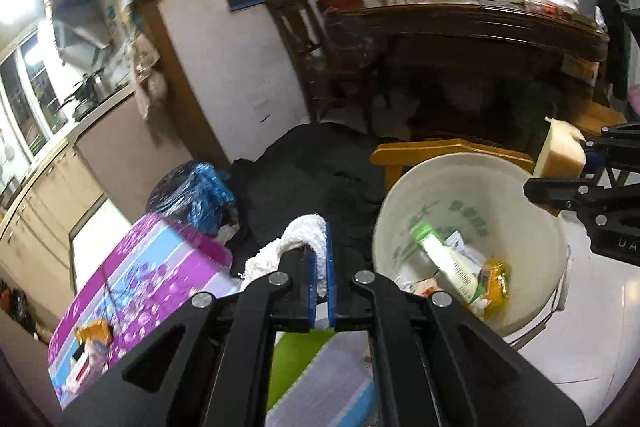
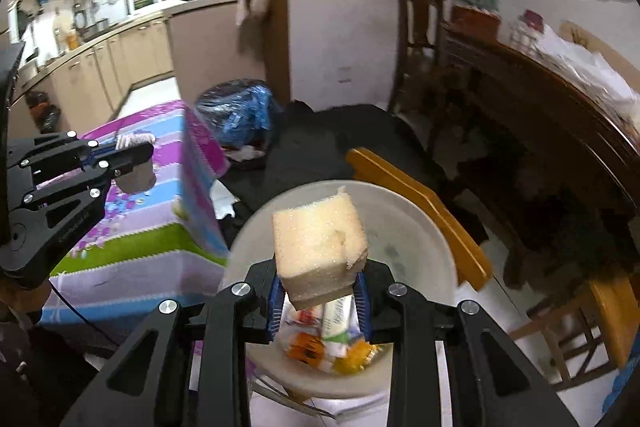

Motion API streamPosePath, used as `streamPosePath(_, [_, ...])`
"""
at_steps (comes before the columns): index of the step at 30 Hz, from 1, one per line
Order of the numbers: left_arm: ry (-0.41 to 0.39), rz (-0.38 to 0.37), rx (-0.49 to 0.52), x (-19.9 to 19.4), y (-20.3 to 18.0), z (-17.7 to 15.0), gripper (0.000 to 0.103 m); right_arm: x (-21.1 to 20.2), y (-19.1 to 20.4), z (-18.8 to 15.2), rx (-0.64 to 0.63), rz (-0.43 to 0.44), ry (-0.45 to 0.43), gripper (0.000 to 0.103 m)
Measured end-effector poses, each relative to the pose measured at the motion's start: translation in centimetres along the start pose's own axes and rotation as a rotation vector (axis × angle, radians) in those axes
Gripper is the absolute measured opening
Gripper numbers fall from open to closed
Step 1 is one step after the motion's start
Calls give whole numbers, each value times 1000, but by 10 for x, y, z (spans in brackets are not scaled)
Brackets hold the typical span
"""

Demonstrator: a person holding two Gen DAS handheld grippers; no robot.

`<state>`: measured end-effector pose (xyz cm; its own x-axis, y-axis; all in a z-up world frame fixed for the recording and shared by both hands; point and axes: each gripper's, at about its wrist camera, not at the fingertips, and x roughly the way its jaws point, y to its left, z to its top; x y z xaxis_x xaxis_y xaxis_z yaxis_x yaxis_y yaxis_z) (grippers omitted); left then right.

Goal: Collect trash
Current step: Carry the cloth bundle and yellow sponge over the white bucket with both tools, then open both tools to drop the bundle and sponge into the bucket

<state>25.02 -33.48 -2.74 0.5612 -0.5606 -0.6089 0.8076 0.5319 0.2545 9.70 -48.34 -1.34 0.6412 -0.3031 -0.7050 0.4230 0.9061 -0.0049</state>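
My left gripper [image 1: 320, 259] is shut on a crumpled white tissue [image 1: 304, 231], held over the edge of the table with the purple flowered cloth [image 1: 132, 279], left of the bucket. It also shows in the right wrist view [image 2: 132, 151]. My right gripper [image 2: 320, 291] is shut on a pale yellow sponge block [image 2: 320, 247] and holds it above the white bucket [image 2: 424, 227]. The bucket [image 1: 400, 199] holds several wrappers and a green and white tube [image 1: 448, 259]. The right gripper [image 1: 576, 167] with the sponge [image 1: 560, 151] hangs over the bucket's far right rim.
A blue and black plastic bag [image 2: 240, 111] lies on the floor behind the table. A yellow wooden stool [image 2: 424, 211] stands behind the bucket. A dark wooden table [image 1: 480, 23] with white bags and a wooden chair [image 2: 420, 27] stand at the back. Kitchen counters [image 2: 120, 51] run on the left.
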Motion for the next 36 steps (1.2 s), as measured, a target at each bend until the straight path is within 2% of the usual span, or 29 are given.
streamPosePath(9, [-14, -219, -1, 13, -24, 43, 2, 11, -41, 1, 70, -61, 90, 30])
streamPosePath(14, [-4, -288, 53, 21, -45, 58, 2, 17, -56, 10, 103, -66, 134, 30])
streamPosePath(18, [49, -368, 81, 35, -57, 64, 2, 24, -64, 19, 132, -53, 178, 30])
streamPosePath(20, [103, -422, 94, 48, -61, 62, 2, 30, -66, 22, 127, -49, 205, 30])
streamPosePath(28, [206, -503, 124, 82, -69, 32, 2, 70, -62, 6, 120, -17, 347, 30])
streamPosePath(36, [244, -521, 123, 97, -71, 20, 2, 89, -65, -6, 131, 9, 385, 30])
